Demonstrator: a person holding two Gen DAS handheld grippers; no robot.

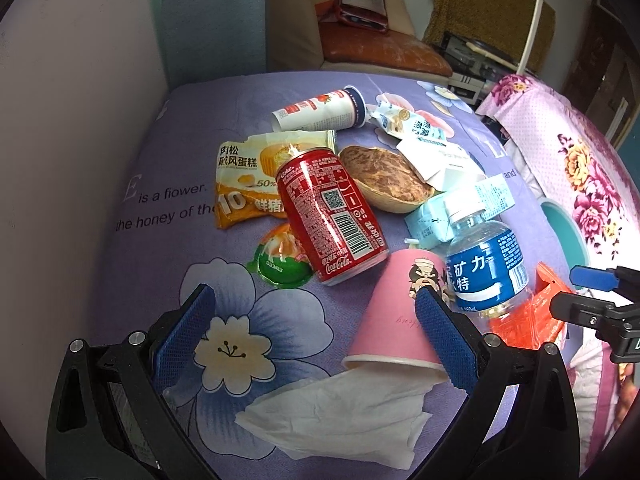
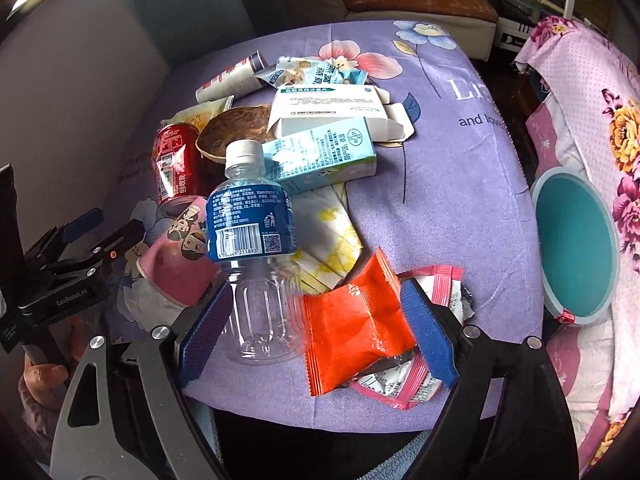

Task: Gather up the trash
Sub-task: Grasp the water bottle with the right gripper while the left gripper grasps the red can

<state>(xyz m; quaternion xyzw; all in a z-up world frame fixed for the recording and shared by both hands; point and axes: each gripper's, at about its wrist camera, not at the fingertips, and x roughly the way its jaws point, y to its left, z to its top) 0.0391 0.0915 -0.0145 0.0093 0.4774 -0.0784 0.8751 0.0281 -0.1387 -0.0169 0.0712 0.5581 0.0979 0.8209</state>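
Trash lies piled on a purple flowered tablecloth [image 1: 132, 240]. My left gripper [image 1: 316, 320] is open and empty, above the cloth; its right finger sits over a tipped pink paper cup [image 1: 396, 320], with a white tissue [image 1: 340, 416] just below. A red cola can [image 1: 332, 216] lies ahead. My right gripper [image 2: 316, 324] is open around a clear water bottle [image 2: 256, 240] and an orange wrapper [image 2: 356, 328], holding neither. The right gripper shows at the right edge of the left wrist view [image 1: 592, 292]. A teal bin [image 2: 576, 248] stands to the right.
Further back lie a snack bag [image 1: 244, 176], a green jelly cup [image 1: 280, 260], a white paper cup [image 1: 320, 112], a brown bowl [image 1: 384, 180], a light blue carton [image 2: 320, 152], a white box [image 2: 332, 108] and a pink wrapper [image 2: 400, 384]. A sofa stands beyond the table.
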